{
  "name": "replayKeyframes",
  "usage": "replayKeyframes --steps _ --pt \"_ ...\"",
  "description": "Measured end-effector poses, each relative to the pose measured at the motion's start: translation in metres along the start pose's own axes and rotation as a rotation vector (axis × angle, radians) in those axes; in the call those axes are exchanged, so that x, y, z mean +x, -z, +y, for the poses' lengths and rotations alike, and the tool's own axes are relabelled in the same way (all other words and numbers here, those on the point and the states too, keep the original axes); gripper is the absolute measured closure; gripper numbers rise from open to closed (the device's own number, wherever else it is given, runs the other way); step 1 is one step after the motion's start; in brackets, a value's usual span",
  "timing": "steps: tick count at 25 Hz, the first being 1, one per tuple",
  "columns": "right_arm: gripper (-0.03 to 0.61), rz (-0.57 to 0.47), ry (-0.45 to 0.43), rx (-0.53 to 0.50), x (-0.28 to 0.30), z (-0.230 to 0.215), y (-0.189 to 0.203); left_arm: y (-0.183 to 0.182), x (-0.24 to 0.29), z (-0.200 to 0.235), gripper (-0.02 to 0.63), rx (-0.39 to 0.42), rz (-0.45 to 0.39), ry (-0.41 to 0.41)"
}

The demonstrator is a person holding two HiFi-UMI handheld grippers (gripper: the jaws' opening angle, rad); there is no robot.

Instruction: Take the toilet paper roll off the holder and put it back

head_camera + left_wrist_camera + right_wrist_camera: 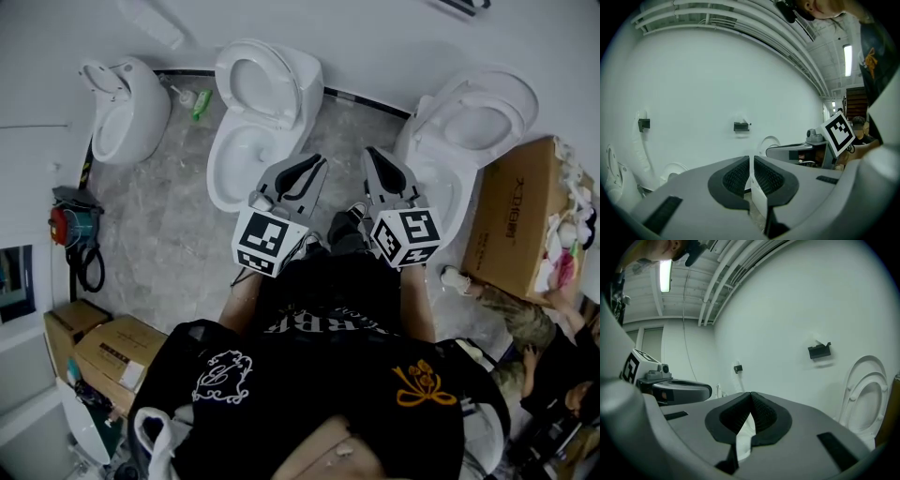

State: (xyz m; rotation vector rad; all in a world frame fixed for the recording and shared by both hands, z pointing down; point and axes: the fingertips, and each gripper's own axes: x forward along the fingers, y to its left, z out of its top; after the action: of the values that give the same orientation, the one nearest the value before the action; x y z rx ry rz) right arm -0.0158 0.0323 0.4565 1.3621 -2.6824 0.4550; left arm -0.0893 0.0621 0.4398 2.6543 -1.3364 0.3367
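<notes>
Wall (693, 84): white, far side.
Middle toilet (248, 122): lid up, just beyond both grippers.
Left gripper (312, 165): jaws together, empty.
Right gripper (373, 156): jaws together, empty, right of it.
Holder (819, 350): black, on far wall; roll not discernible.

A storeroom: three toilets (251, 127) beside cardboard boxes (518, 217).

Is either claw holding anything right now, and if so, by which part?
Nothing is held. The left claw and the right claw each have their jaws together, with nothing between them.
</notes>
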Motion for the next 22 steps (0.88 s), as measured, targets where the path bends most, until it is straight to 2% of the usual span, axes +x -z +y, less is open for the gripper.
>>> replayKeyframes --steps 10,16,22 --pt "0.566 0.011 -0.054 -0.023 -0.04 0.034 0.018 0.007 -0.029 -0.039 0.577 0.025 -0.031 0.028" --pt "0.566 0.012 -0.11 0.014 -0.048 0.045 0.022 0.008 -0.034 -0.047 0.577 0.038 -0.04 0.034" --pt "0.566 0.022 -0.103 -0.002 -0.049 0.047 0.018 0.007 -0.037 -0.047 0.577 0.039 -0.047 0.036"
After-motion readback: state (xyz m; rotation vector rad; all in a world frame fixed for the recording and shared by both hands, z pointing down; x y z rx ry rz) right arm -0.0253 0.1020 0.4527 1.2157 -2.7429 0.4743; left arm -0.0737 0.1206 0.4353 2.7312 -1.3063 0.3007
